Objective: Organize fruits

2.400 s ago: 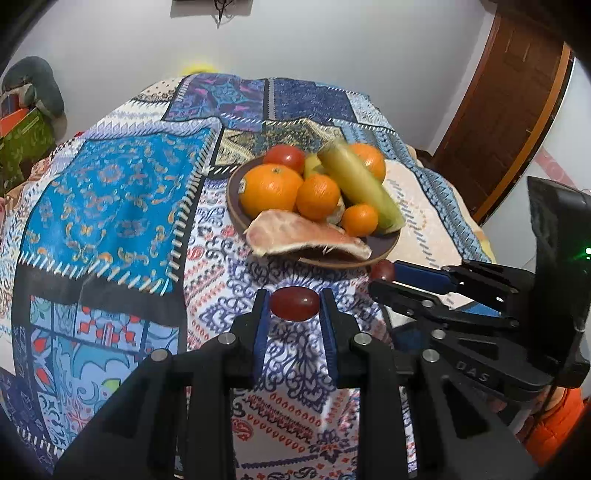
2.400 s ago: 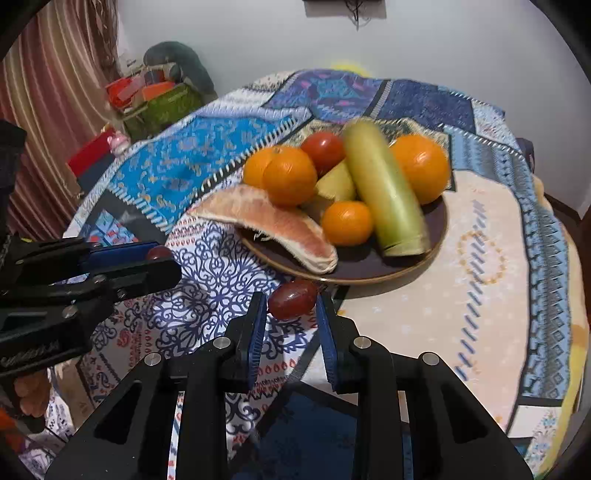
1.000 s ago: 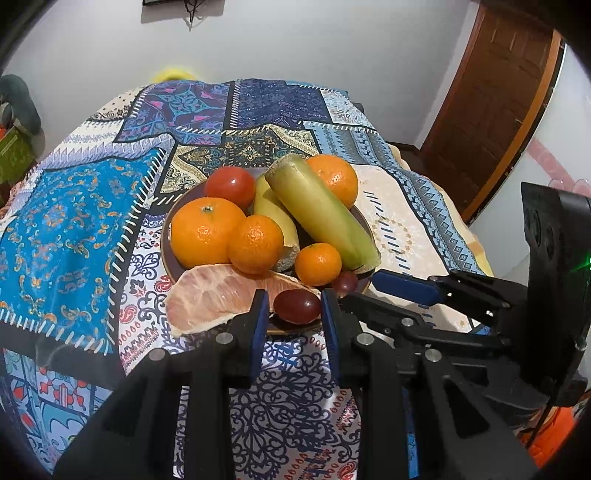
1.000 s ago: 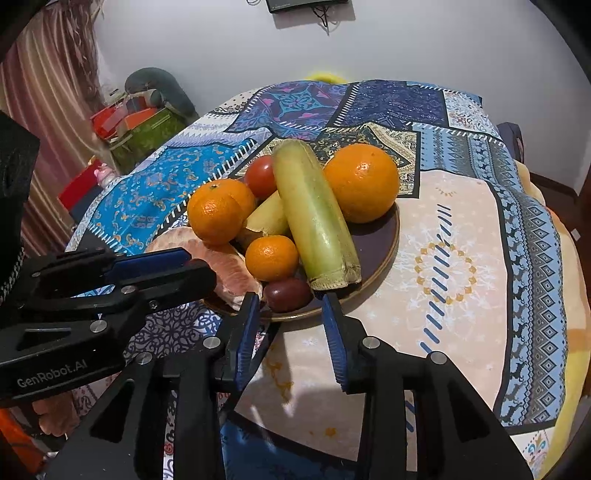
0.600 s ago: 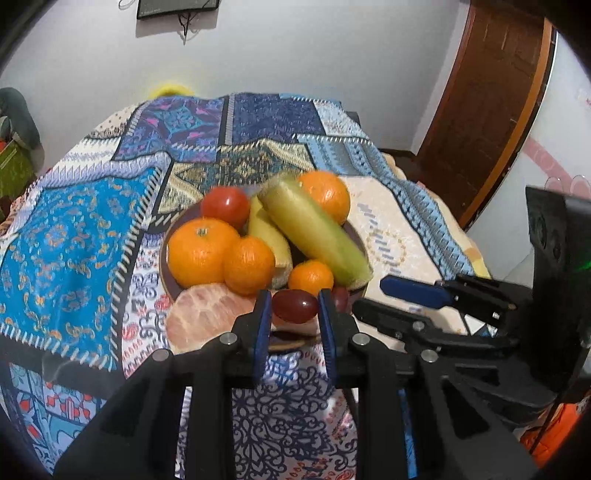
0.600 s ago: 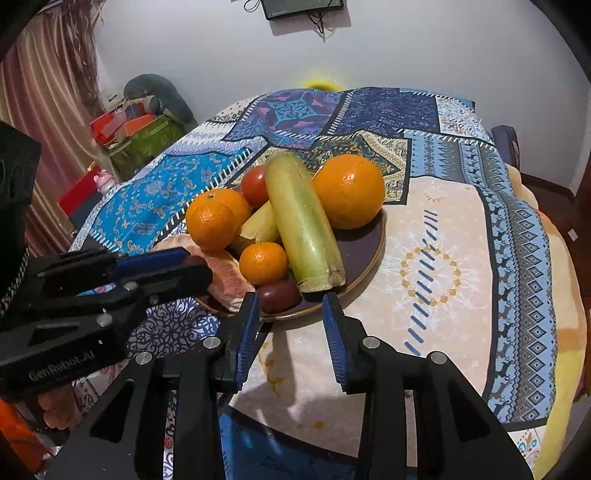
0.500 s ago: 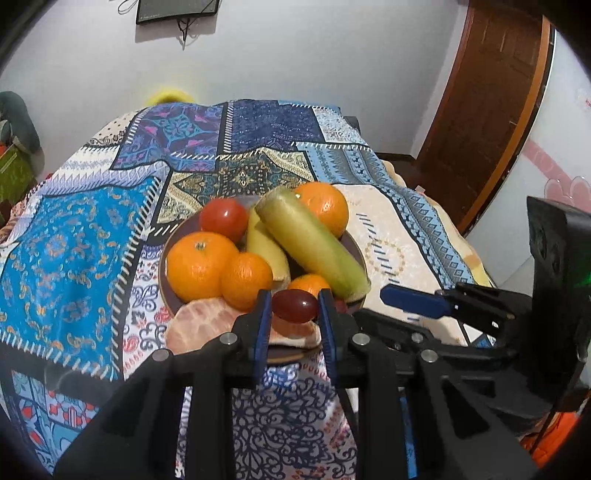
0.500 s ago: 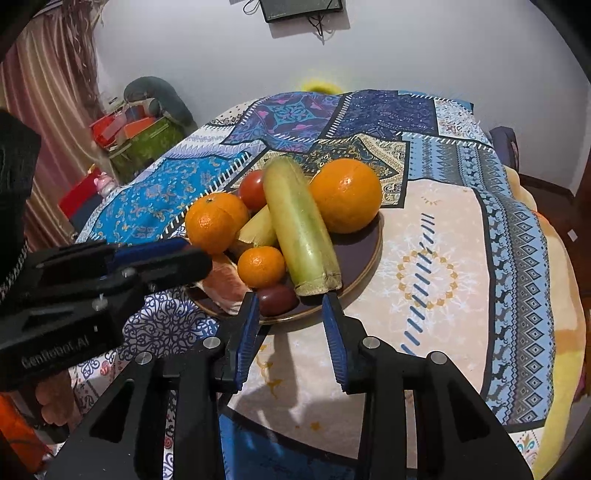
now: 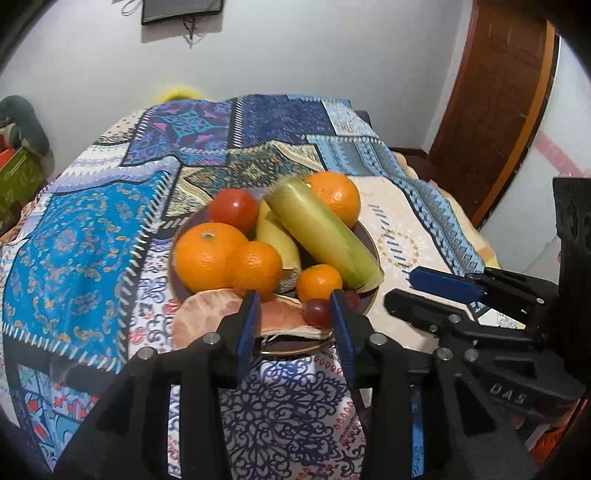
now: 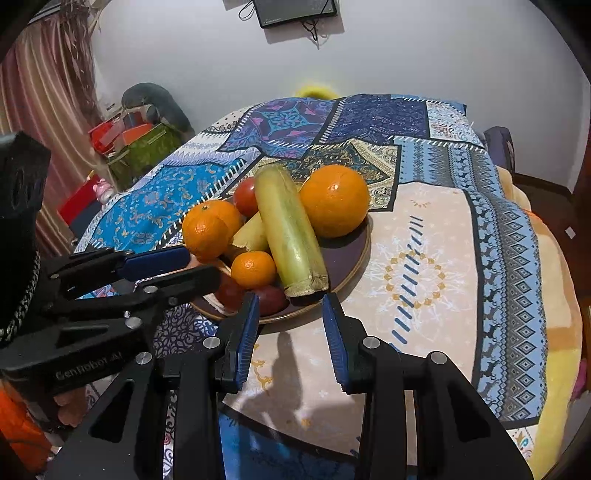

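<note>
A dark plate (image 9: pixel 369 240) (image 10: pixel 354 254) on the patchwork tablecloth holds oranges, a tomato (image 9: pixel 233 211), a banana, a green stalk (image 9: pixel 325 236) (image 10: pixel 291 240) and a pomelo slice (image 9: pixel 221 314). A dark red grape (image 9: pixel 317 313) lies on the plate's near edge by the pomelo slice. A second red grape (image 10: pixel 271 297) lies beside it. My left gripper (image 9: pixel 293 314) is open and empty, just above the near edge. My right gripper (image 10: pixel 288 321) is open and empty in front of the plate.
The round table's cloth (image 9: pixel 85 236) (image 10: pixel 461 258) drops off at the edges. A wooden door (image 9: pixel 495 110) stands at the right. Boxes and bags (image 10: pixel 136 144) sit by a curtain at the left. A screen (image 10: pixel 295 11) hangs on the wall.
My left gripper has opened and let go of its grape, which now lies on the plate's near edge. My right gripper released its grape earlier and has drawn back a little.
</note>
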The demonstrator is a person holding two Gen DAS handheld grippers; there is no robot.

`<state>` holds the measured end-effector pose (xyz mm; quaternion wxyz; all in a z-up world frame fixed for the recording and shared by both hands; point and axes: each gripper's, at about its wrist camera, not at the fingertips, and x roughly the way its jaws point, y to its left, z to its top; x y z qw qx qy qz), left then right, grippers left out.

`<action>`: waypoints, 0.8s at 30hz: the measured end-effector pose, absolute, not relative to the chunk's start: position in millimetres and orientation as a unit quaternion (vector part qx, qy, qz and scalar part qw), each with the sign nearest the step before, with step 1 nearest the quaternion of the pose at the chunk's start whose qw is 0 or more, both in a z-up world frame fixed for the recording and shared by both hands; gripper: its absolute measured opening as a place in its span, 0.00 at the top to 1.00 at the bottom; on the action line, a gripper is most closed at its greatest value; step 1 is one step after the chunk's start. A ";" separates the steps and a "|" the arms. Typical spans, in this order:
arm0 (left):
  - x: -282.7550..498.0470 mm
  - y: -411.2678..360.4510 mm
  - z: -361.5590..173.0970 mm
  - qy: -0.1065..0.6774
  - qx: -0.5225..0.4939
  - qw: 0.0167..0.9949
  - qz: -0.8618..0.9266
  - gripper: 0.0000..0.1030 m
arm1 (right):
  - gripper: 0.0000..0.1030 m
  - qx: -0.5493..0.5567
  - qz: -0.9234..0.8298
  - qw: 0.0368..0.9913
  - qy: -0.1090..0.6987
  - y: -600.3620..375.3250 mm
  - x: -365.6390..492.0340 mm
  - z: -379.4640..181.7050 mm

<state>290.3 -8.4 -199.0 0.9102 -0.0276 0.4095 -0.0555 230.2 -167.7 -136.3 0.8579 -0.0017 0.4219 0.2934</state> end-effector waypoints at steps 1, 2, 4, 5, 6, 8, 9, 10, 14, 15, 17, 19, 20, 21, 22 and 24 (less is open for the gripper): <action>286.1 -4.8 -193.4 0.403 -0.031 0.913 -0.052 0.62 | 0.69 -0.001 0.293 0.859 0.420 -168.5 229.8 -134.1; 283.0 -2.6 -189.1 0.399 -0.033 0.915 -0.050 0.62 | 0.69 -0.001 0.292 0.861 0.416 -169.6 228.2 -129.8; 272.1 3.4 -174.4 0.383 -0.037 0.922 -0.042 0.62 | 0.69 0.000 0.292 0.866 0.407 -171.1 224.6 -120.7; 267.0 5.5 -167.6 0.376 -0.039 0.925 -0.039 0.62 | 0.69 -0.001 0.291 0.868 0.402 -171.7 223.2 -116.5; 261.9 7.4 -160.4 0.369 -0.040 0.928 -0.037 0.62 | 0.69 -0.001 0.290 0.872 0.395 -172.6 219.9 -109.5; 247.6 10.5 -141.7 0.348 -0.043 0.936 -0.031 0.62 | 0.69 -0.002 0.289 0.878 0.381 -174.1 213.7 -96.4; 241.3 10.9 -133.2 0.338 -0.043 0.940 -0.029 0.62 | 0.69 -0.002 0.290 0.882 0.371 -175.2 209.0 -87.3; 231.5 11.1 -120.9 0.324 -0.042 0.945 -0.026 0.62 | 0.69 -0.002 0.290 0.887 0.360 -176.3 203.4 -77.3; 193.9 8.2 -75.5 0.268 -0.036 0.963 -0.020 0.62 | 0.69 -0.002 0.289 0.904 0.316 -179.8 180.3 -39.5; 185.2 7.3 -65.9 0.256 -0.035 0.966 -0.019 0.62 | 0.69 -0.002 0.289 0.910 0.298 -181.5 169.8 -24.4; 161.3 3.6 -41.4 0.221 -0.029 0.975 -0.016 0.62 | 0.69 -0.002 0.290 0.917 0.274 -184.4 156.4 -5.1; 141.7 0.1 -22.1 0.191 -0.024 0.981 -0.014 0.62 | 0.69 -0.001 0.289 0.926 0.241 -188.3 137.7 19.0; 127.9 -2.1 -10.4 0.173 -0.020 0.985 -0.014 0.62 | 0.68 0.002 0.289 0.932 0.221 -191.4 125.3 34.1; 117.0 -3.7 -1.6 0.159 -0.018 0.987 -0.015 0.62 | 0.66 0.004 0.288 0.935 0.208 -193.6 117.8 42.7; 105.2 -5.2 7.5 0.144 -0.015 0.989 -0.017 0.62 | 0.65 0.007 0.287 0.938 0.194 -196.3 109.0 52.2; 87.7 -8.3 19.6 0.124 -0.009 0.992 -0.018 0.59 | 0.61 0.011 0.284 0.945 0.161 -201.1 87.7 72.4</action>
